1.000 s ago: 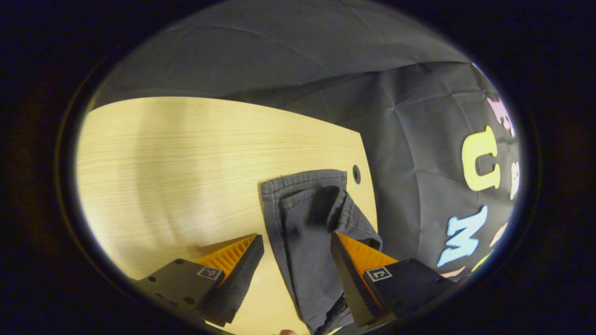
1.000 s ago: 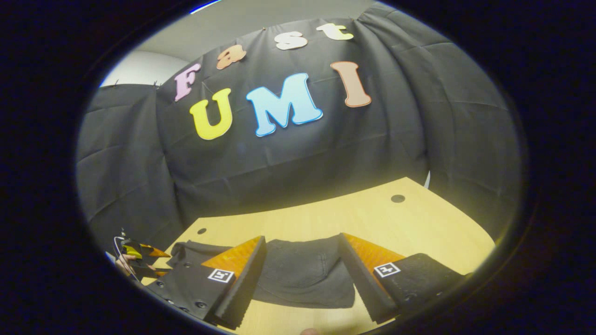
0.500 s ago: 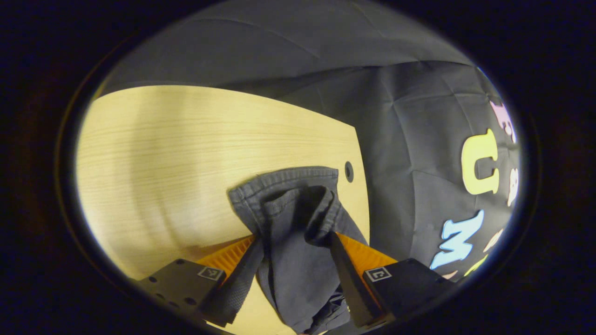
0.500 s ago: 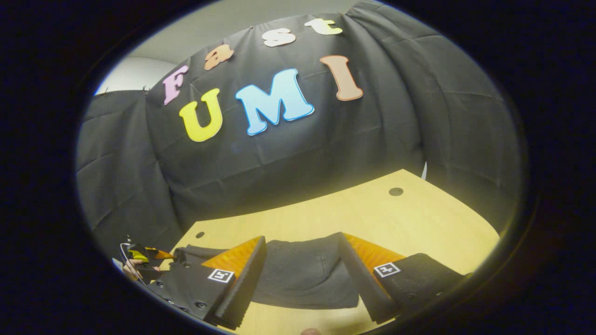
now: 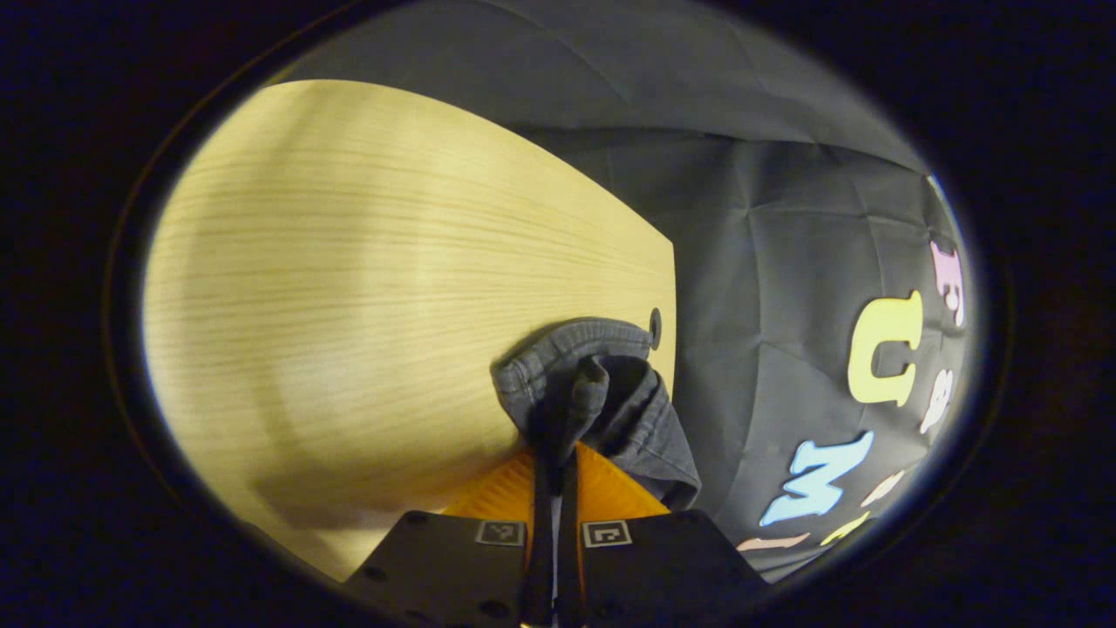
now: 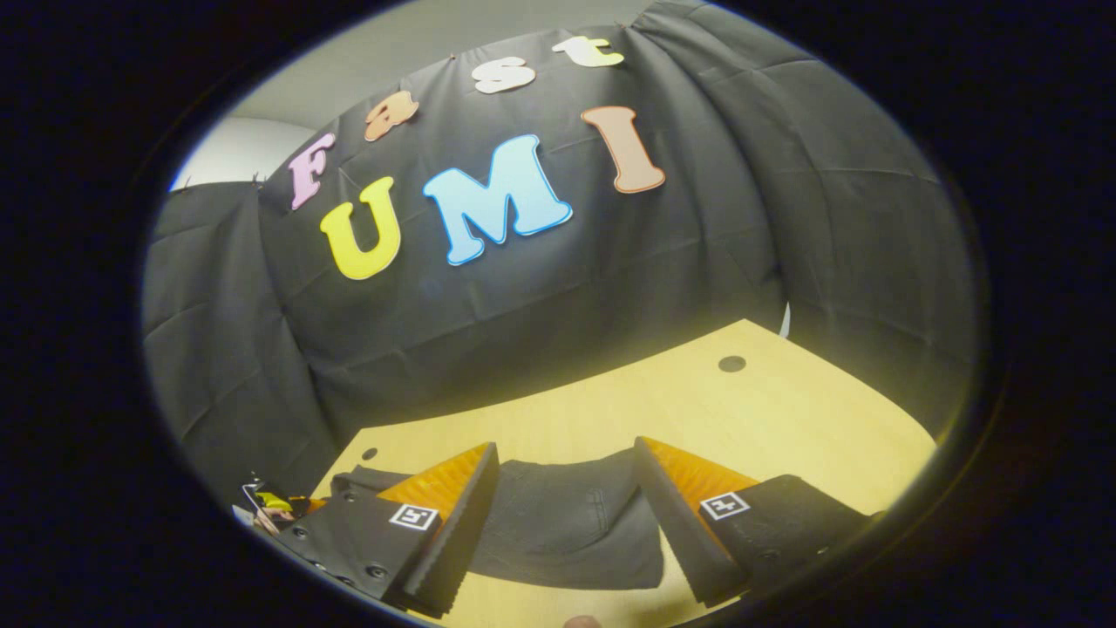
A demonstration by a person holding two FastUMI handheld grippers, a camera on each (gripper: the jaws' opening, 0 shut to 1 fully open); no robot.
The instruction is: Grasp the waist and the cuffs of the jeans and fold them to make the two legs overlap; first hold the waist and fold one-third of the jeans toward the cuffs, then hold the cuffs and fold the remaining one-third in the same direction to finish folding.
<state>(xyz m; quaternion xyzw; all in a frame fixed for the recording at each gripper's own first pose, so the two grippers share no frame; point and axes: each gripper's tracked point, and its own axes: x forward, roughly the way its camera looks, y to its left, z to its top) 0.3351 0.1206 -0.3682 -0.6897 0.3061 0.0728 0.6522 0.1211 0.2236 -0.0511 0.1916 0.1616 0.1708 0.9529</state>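
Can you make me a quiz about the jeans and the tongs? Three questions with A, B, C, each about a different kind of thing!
1. Where do the jeans lie?
A. on the wooden table
B. on the floor
C. on a chair

2. What colour are the jeans?
A. bright red
B. dark grey
C. white

3. How do the left tongs stand?
A. wide open above the bare table
B. shut with nothing between them
C. shut on the jeans' cuff

Answers:
1. A, the right gripper view shows the jeans flat on the pale wood.
2. B, the cloth looks dark grey in both views.
3. C, in the left gripper view both fingers press together with the bunched cuff pinched between them, while the right tongs stand open over the jeans.
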